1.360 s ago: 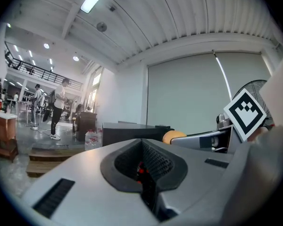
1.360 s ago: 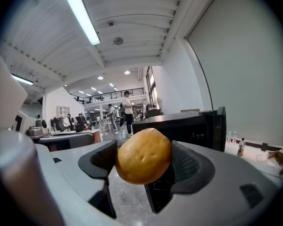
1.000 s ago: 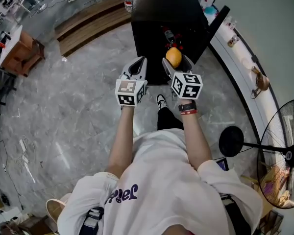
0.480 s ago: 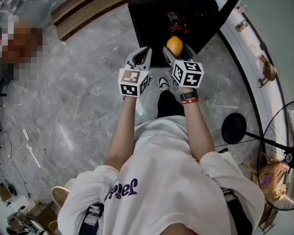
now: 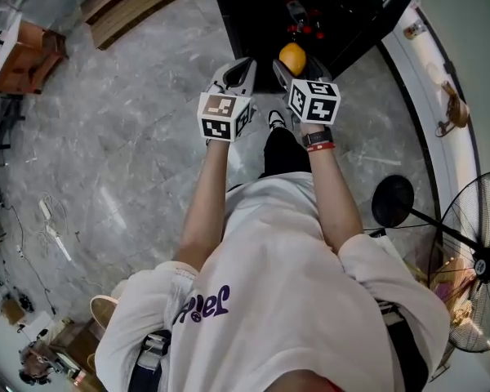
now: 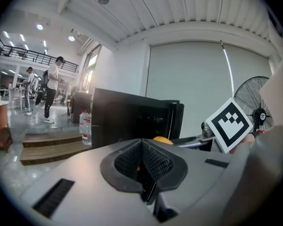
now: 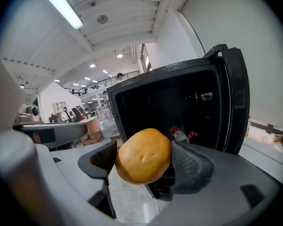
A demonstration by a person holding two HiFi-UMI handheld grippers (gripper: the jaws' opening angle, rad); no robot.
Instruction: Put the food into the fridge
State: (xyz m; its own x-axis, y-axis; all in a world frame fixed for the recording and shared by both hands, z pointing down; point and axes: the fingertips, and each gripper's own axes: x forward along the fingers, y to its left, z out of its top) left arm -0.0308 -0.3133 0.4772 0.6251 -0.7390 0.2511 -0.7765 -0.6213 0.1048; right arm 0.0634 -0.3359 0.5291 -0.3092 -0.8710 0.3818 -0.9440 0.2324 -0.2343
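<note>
A round orange fruit (image 7: 142, 155) sits clamped between the pads of my right gripper (image 7: 144, 161), held in front of a small black fridge (image 7: 179, 102) whose door (image 7: 236, 98) stands open to the right. From the head view the orange fruit (image 5: 291, 58) hangs just before the black fridge (image 5: 253, 6), with my right gripper (image 5: 298, 70) behind it. My left gripper (image 5: 233, 76) is beside it on the left, its pads pressed together with nothing between them (image 6: 142, 163). Bottles with red caps (image 7: 180, 134) stand inside the fridge.
A black standing fan (image 5: 474, 260) is on the floor at the right. Wooden steps (image 5: 131, 6) lie left of the fridge, with water bottles (image 6: 85, 126) beside it. A low white ledge (image 5: 429, 80) curves along the right wall. People stand far off at the left (image 6: 51, 86).
Both grippers have sunk and moved toward the fridge, the orange still in the right one. The fridge sits closer to the top edge of the head view.
</note>
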